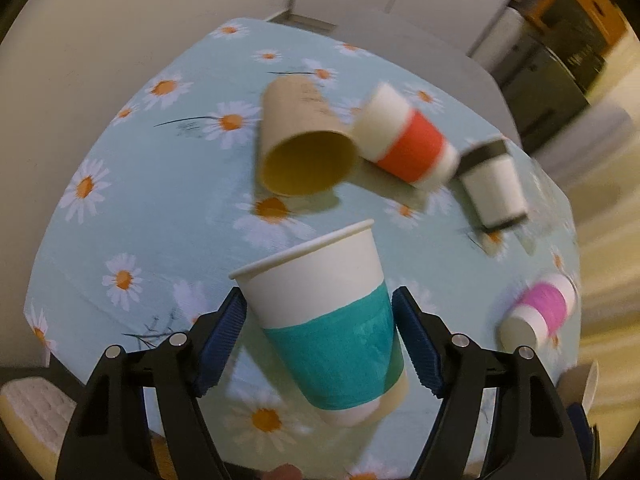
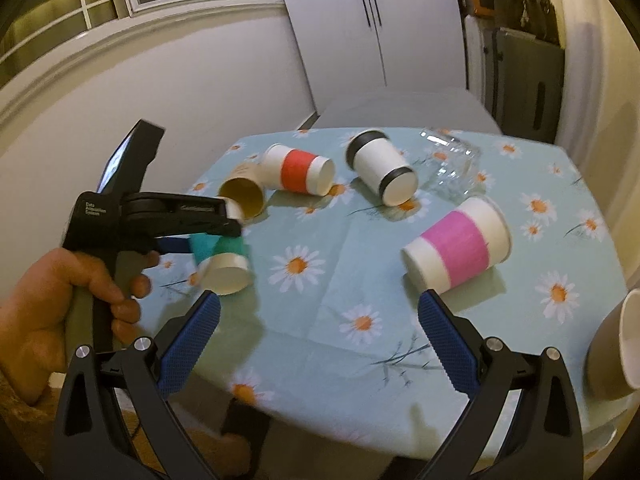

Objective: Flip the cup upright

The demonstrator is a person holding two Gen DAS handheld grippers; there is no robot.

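My left gripper is shut on a white paper cup with a teal band. It holds the cup tilted above the table, rim up and away from me. In the right wrist view the same cup hangs in the left gripper over the table's left side, its base facing the camera. My right gripper is open and empty, low over the near edge of the table.
On the daisy tablecloth lie a brown cup, a red-banded cup, a black-rimmed cup, a pink-banded cup and a clear glass. A brown mug is at the right edge.
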